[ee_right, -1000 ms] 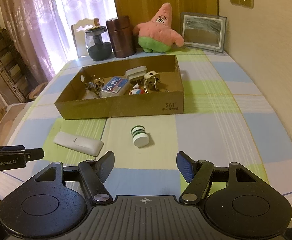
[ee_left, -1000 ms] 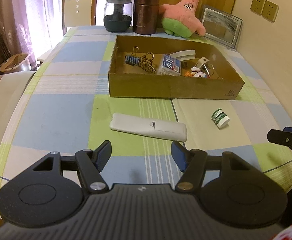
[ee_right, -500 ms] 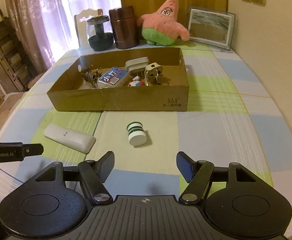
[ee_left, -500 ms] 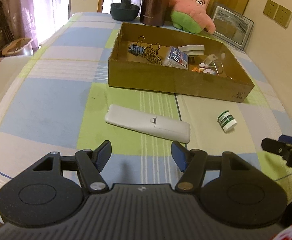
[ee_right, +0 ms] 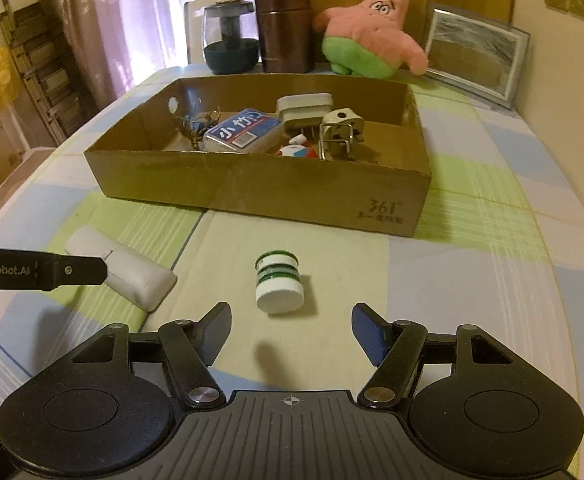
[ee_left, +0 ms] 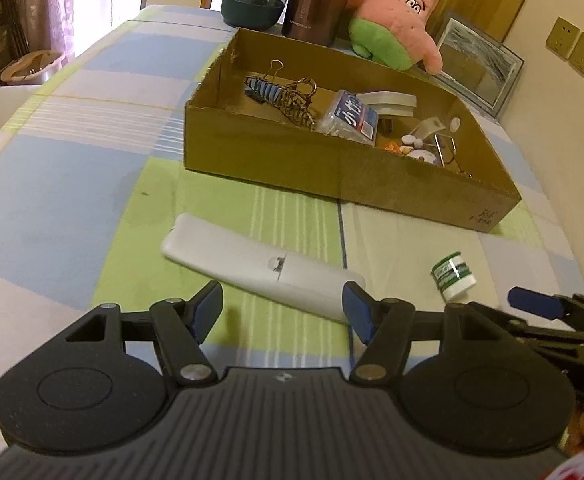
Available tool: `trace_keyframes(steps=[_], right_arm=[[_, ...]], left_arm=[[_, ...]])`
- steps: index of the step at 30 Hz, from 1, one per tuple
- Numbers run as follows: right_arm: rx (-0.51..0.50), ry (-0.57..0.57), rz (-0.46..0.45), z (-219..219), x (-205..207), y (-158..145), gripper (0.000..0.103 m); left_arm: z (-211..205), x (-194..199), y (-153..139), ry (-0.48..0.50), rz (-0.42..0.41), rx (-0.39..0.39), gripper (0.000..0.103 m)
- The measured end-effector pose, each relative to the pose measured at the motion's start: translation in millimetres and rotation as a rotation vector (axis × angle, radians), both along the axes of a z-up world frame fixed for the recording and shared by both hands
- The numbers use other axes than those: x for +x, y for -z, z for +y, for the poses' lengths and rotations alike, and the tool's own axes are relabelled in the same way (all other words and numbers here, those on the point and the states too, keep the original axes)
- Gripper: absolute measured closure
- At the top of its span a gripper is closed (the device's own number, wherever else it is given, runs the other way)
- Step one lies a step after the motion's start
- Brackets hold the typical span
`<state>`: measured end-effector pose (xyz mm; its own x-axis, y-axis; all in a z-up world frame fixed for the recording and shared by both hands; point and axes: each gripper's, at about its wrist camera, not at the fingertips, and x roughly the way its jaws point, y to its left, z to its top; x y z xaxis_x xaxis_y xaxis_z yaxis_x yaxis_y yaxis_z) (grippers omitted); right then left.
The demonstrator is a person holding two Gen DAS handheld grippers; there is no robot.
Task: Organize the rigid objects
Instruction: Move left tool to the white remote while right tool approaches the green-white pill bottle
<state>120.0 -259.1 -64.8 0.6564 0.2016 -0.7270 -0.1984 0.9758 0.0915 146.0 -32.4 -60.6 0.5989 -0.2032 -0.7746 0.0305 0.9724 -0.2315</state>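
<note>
Approach step: both grippers reach for items lying in front of the shallow brown cardboard box (ee_right: 251,184). The left gripper (ee_left: 281,312), jaws half-open and empty, faces the long white plastic remote (ee_left: 259,264); the right gripper (ee_right: 292,330), jaws empty and closing slightly, faces the small white green-banded jar (ee_right: 277,282). Next I judge each must straddle its item, then clamp.

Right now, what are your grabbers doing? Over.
Left gripper open above long white plastic remote. Right gripper closing, nothing between, behind small green-striped white jar. Brown cardboard box ahead, path clear.

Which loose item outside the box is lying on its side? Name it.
The small green-and-white bottle, tipped over with its white cap toward the right gripper. The other loose item, the white remote, lies flat and long.
</note>
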Motion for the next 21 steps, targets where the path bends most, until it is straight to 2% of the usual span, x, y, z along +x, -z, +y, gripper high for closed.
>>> trace_keyframes(steps=[8, 16, 21], right_arm=[[-0.009, -0.026, -0.006, 4, 15, 5, 0.044], [0.002, -0.018, -0.002, 2, 20, 8, 0.044], [0.011, -0.003, 0.001, -1, 22, 10, 0.044]], left_arm=[[-12, 18, 9, -0.029, 0.031, -0.047, 0.041], [-22, 26, 10, -0.08, 0.048, -0.014, 0.036], [-23, 23, 13, -0.114, 0.071, -0.043, 0.035]])
